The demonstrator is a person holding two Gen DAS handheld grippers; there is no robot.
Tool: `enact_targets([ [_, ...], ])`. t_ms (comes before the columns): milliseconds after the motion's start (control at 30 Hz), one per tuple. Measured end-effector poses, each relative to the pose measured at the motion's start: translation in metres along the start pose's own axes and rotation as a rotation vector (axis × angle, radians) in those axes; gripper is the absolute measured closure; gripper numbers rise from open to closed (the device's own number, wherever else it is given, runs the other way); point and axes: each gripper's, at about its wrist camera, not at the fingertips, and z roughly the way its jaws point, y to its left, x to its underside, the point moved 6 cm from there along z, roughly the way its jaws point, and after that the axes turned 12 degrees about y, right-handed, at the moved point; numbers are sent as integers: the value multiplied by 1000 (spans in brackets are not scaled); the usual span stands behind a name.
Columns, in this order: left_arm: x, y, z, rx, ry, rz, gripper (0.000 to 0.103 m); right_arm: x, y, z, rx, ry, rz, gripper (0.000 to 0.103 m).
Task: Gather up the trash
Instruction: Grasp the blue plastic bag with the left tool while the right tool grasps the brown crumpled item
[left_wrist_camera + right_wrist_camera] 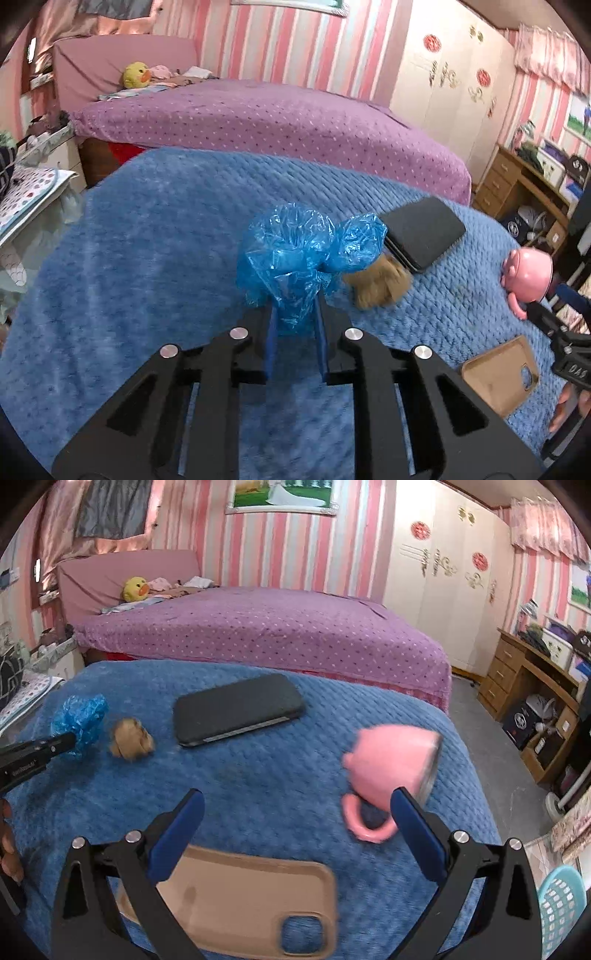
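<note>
My left gripper [295, 299] is shut on a crumpled blue plastic wrapper [295, 254] and holds it above the blue blanket [147, 240]. The wrapper also shows in the right wrist view [83, 718] at the far left. A crumpled brown paper ball [378, 286] lies just right of the wrapper on the blanket; it also shows in the right wrist view [131, 742]. My right gripper [295, 805] is open and empty, above a tan phone case [236, 897]. A pink mug [391, 771] lies on its side by the right finger.
A black phone [238, 709] lies on the blanket behind the paper ball. A purple bed [258, 627] stands behind. A wooden desk [535, 686] is at the right. A teal basket [561, 912] sits on the floor at the lower right.
</note>
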Motion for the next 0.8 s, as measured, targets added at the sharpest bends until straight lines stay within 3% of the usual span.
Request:
enact_targets([
  [267, -3, 46, -31, -104, -42, -1, 87, -22, 80, 11, -59, -16, -103, 5],
  [467, 1, 80, -43, -186, -42, 10, 87, -35, 136, 39, -114, 31, -150, 6],
  [667, 4, 108, -46, -194, -21, -46, 87, -35, 160, 76, -173, 124, -156, 37],
  [700, 5, 110, -45, -194, -19, -49, 87, -33, 162, 81, -181, 143, -161, 47],
  [800, 5, 109, -48, -193, -22, -42, 87, -34, 163, 81, -211, 139, -156, 52],
])
